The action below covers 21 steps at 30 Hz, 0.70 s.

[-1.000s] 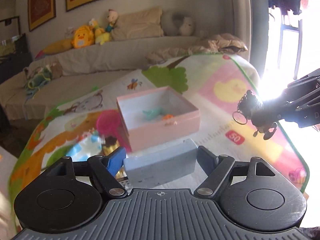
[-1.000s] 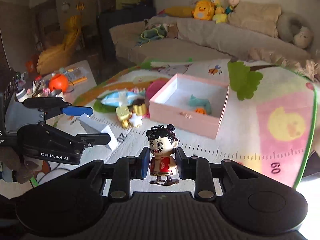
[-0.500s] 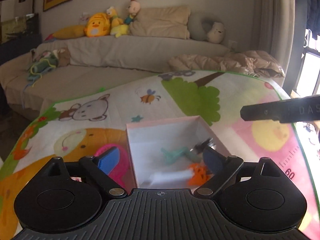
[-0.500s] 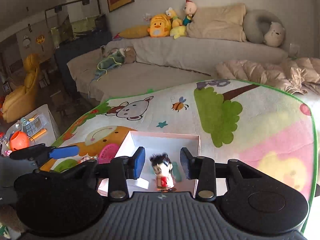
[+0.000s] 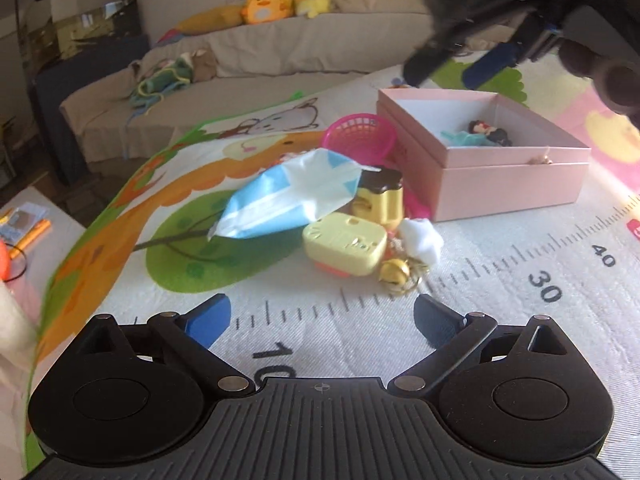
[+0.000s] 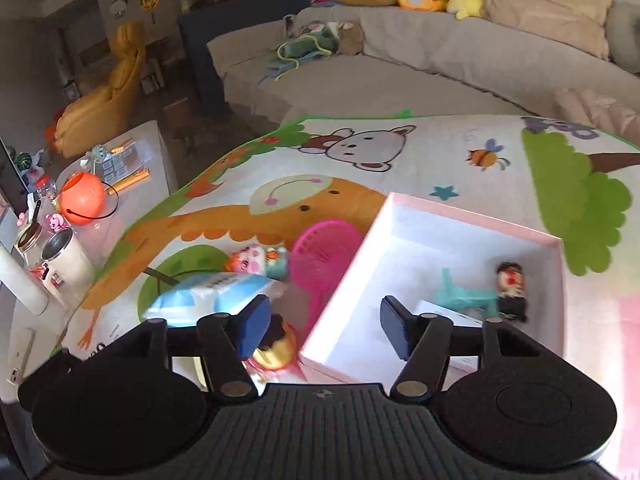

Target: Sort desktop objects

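An open pink cardboard box [image 5: 508, 176], right of centre, holds a toppled black-haired figurine [image 6: 510, 290] and teal toy [image 6: 460, 296]. Left lie a blue-white wipes pack [image 5: 288, 196], yellow toys [image 5: 344, 244], pink plastic basket [image 5: 360, 138].

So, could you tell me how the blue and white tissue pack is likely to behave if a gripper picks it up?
The blue and white tissue pack looks like soft plastic film with crumpled ends, so it would probably sag and dent between the fingers. Its glossy surface may be slippery. It leans on the yellow toy block and the brown-capped yellow toy, so lifting it might nudge them.
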{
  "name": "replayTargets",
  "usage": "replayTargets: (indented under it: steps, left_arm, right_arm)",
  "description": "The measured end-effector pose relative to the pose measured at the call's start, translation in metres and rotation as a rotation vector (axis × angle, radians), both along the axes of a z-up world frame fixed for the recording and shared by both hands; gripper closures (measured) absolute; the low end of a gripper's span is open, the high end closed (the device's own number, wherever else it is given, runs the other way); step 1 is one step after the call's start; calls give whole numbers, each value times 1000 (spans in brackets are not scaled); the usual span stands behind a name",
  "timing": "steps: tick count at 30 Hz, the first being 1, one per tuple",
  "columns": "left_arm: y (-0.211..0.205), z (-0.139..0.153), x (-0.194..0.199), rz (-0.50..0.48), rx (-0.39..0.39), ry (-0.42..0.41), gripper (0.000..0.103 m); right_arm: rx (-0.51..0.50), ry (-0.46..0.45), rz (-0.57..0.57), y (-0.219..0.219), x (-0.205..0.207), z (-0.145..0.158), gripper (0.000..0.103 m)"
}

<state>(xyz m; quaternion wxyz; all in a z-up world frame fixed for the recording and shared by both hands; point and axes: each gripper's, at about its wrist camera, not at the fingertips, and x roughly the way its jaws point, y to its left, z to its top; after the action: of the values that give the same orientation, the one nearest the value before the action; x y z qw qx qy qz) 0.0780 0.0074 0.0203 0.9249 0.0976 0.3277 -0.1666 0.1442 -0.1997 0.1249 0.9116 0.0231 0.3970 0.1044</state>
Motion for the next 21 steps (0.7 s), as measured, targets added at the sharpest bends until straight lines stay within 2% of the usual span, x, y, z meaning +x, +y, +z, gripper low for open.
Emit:
replayTargets:
  steps: [3, 5, 6, 7, 10, 13, 17, 21]
  left_arm:
    - [12, -10, 1, 7, -58, 22, 2]
    - [17, -17, 4, 0, -93, 50, 2]
    - [20, -17, 5, -2, -118, 60, 2]
    - [22, -16, 5, -2, -140, 56, 1]
    - [26, -17, 3, -1, -177, 63, 1]
    - [29, -17, 3, -1, -204, 67, 1]
    - [30, -15, 4, 0, -230, 70, 1]
    - [31, -14, 3, 4, -229, 71, 0]
  right_arm:
    - [-47, -6, -17, 31, 43, -12, 31]
    - [-135, -25, -29, 50, 71, -23, 47]
    - [-180, -28, -43, 58, 84, -28, 62]
    - [-212, -33, -67, 63, 97, -32, 65]
    - [-278, -31, -121, 67, 139, -42, 65]
    - [-320, 50, -147, 63, 170, -57, 65]
    - [-239, 173, -109, 62, 167, -71, 70]
    - [-250, 217, 5, 86, 125, -74, 70]
